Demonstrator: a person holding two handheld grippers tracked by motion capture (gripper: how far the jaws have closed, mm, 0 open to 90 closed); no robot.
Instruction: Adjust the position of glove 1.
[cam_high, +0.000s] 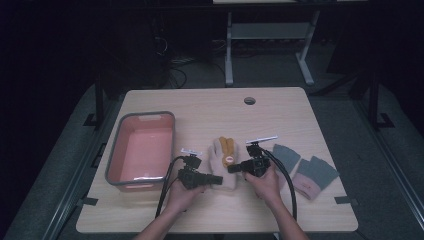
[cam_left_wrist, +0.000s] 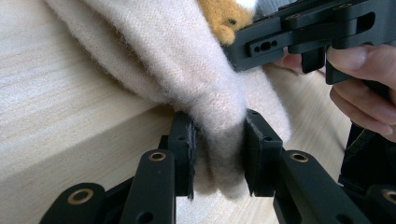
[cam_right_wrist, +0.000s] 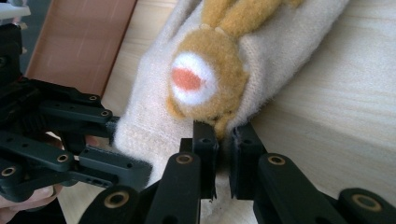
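Note:
A cream knitted glove (cam_high: 223, 159) with a tan plush animal patch (cam_right_wrist: 205, 79) lies flat at the table's middle front. My left gripper (cam_high: 219, 179) comes in from the left and is shut on the glove's cuff edge (cam_left_wrist: 219, 154), the wool bunched between its pads. My right gripper (cam_high: 231, 168) comes in from the right and is shut on the glove's edge just below the patch (cam_right_wrist: 223, 135). The two grippers point at each other across the glove, and each one's jaws appear in the other's view: (cam_left_wrist: 243, 51), (cam_right_wrist: 128, 147).
A pink bin (cam_high: 145, 116) with a grey rim stands at the left of the wooden table (cam_high: 210, 107). Two grey fingerless gloves (cam_high: 286, 156), (cam_high: 315, 175) lie to the right of my right hand. A cable hole (cam_high: 249, 100) is at the back.

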